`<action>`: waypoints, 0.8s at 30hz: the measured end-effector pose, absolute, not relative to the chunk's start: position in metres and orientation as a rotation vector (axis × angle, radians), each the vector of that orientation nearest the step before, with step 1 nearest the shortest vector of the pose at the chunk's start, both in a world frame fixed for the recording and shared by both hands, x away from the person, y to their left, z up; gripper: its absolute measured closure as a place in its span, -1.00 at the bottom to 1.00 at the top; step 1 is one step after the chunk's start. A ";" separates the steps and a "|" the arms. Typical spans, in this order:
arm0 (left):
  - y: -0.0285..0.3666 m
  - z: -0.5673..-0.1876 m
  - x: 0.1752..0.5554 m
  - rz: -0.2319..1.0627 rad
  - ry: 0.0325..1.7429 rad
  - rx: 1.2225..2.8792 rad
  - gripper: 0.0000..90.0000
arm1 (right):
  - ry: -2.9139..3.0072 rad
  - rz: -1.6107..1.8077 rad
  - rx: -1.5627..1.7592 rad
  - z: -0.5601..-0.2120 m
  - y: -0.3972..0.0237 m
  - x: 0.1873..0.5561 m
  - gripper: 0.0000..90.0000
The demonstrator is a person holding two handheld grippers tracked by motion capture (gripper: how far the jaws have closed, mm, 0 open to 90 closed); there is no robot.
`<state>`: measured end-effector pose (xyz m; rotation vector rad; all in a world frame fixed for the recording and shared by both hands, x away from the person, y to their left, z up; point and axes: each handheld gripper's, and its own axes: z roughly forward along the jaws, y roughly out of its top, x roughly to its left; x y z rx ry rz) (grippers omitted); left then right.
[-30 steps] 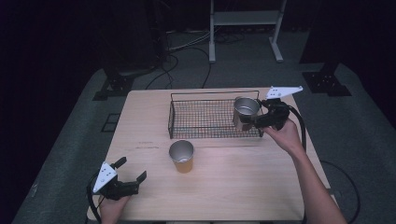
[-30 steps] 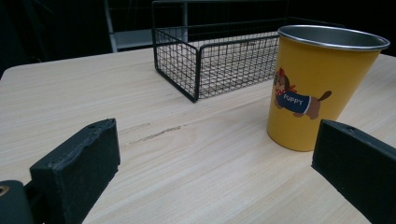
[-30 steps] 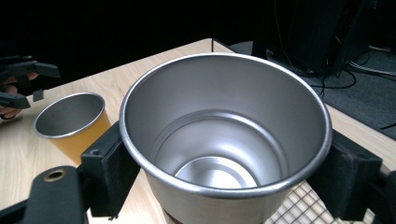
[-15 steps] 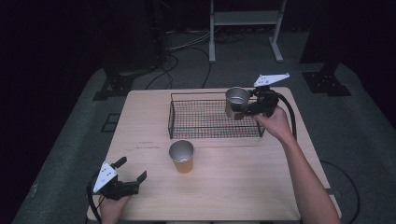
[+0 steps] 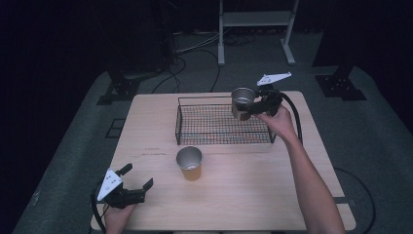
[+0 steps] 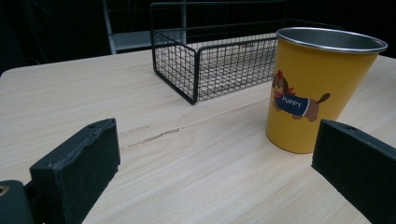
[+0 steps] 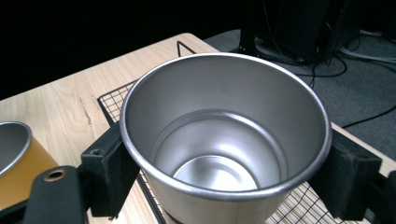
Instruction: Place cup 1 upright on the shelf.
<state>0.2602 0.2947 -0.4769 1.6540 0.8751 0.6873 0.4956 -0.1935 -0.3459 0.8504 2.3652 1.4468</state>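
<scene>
My right gripper [image 5: 253,108] is shut on a silver metal cup [image 5: 242,102], holding it upright in the air over the right end of the black wire basket [image 5: 221,125]. In the right gripper view the empty cup [image 7: 224,140] sits between both jaws, with the basket mesh [image 7: 116,100] beneath. A yellow cup [image 5: 189,163] with a cartoon dog stands on the table in front of the basket. My left gripper [image 5: 137,177] rests open near the table's front left corner. In the left gripper view the yellow cup [image 6: 317,88] stands just ahead to the right, apart from the jaws.
The light wooden table [image 5: 234,195] has free room at the front right. Cables [image 5: 190,48] and a white stand [image 5: 255,29] lie on the floor beyond the far edge. Dark equipment bases [image 5: 341,83] flank the table.
The right gripper has carried the silver cup up and leftward over the basket's right end. The left gripper and the yellow cup have stayed put.
</scene>
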 end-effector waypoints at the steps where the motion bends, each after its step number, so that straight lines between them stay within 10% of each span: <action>1: 0.295 -0.477 0.260 0.688 0.875 1.653 -1.00 | 2.369 1.440 0.857 -0.348 -0.193 0.497 -0.61; 24: 0.295 -0.476 0.260 0.694 0.868 1.653 -1.00 | 2.468 1.214 0.972 -0.408 -0.179 0.521 -0.61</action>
